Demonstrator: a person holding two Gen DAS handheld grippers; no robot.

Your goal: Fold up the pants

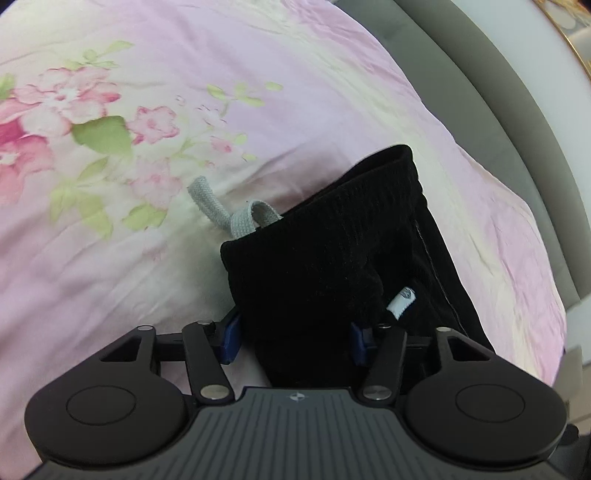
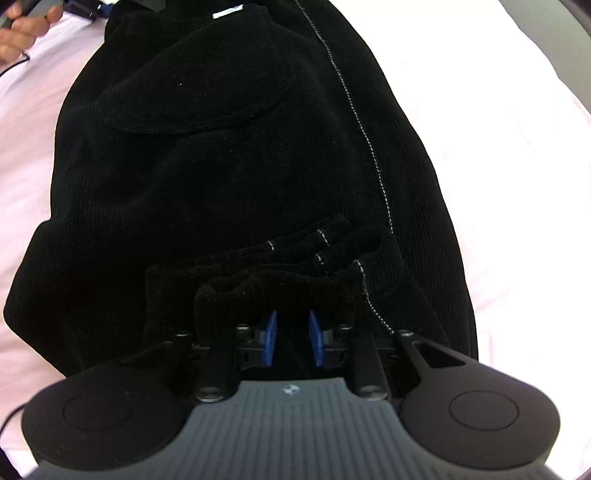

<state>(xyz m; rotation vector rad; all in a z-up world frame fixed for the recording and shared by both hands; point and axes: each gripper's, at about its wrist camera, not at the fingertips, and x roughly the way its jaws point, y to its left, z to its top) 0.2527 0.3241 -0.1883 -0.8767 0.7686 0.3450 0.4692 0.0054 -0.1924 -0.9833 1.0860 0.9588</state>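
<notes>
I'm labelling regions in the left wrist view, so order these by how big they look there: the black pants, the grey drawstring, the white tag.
1. Black pants, by far the largest.
2. Grey drawstring, a short looped strip beside the waistband.
3. White tag, smallest, though only slightly smaller than the drawstring.

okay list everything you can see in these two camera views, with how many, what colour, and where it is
pants: one, black with a pale stitched seam, folded on the bedspread
drawstring: one, grey, looping out at the waistband end
label: one, white, on the pants
bedspread: one, pink with flowers, under everything
bed frame: one, grey, along the far edge
hand: one, top left corner of the right wrist view
left gripper: black, blue pads, either side of the pants
right gripper: black, blue pads, on bunched cuffs
</notes>
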